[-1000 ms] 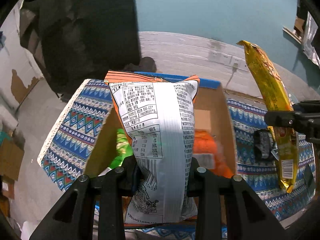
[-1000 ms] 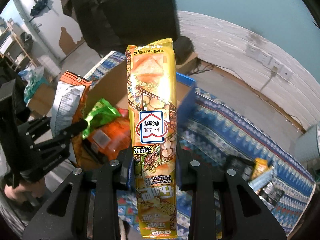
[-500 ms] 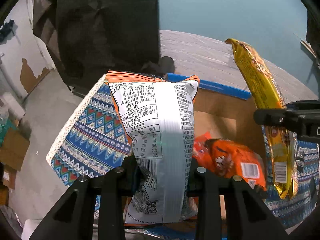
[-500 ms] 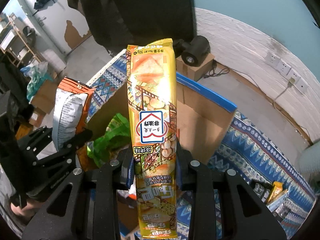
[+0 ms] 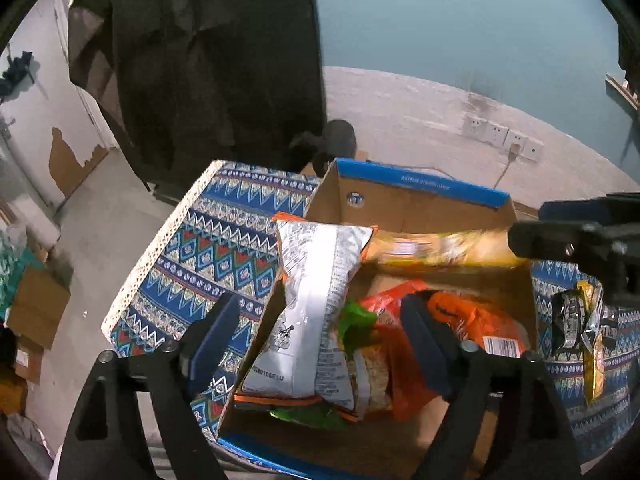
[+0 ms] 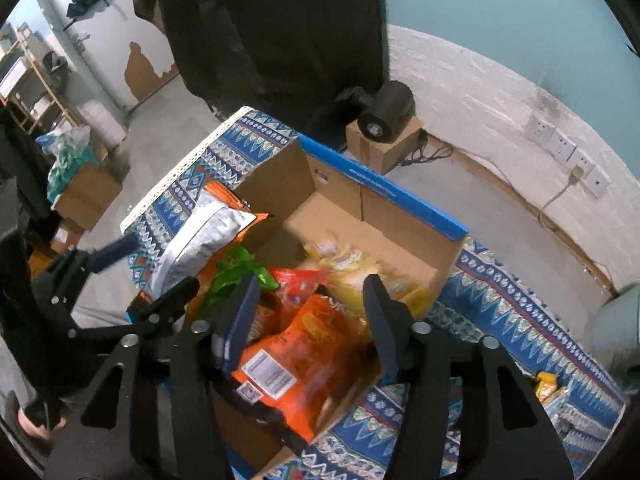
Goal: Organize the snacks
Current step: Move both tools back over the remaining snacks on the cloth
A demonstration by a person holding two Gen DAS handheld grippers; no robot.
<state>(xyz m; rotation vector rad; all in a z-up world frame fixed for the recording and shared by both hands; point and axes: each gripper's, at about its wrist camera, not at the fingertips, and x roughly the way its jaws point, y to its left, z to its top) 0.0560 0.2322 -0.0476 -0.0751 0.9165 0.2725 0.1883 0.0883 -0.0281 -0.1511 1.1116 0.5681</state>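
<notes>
Gaping wide and empty, both claws, left [image 5: 320, 336] and right [image 6: 310, 314], overhang the snack box [image 6: 384, 190].

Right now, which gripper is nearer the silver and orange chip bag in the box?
Left. The left gripper stands open with the chip bag between its fingers, while the right gripper stands open over the orange packet, beside it.

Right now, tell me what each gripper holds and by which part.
Nothing is held. The left gripper and right gripper are both open; the white-backed chip bag and the yellow snack packet are free in the cardboard box.
</notes>
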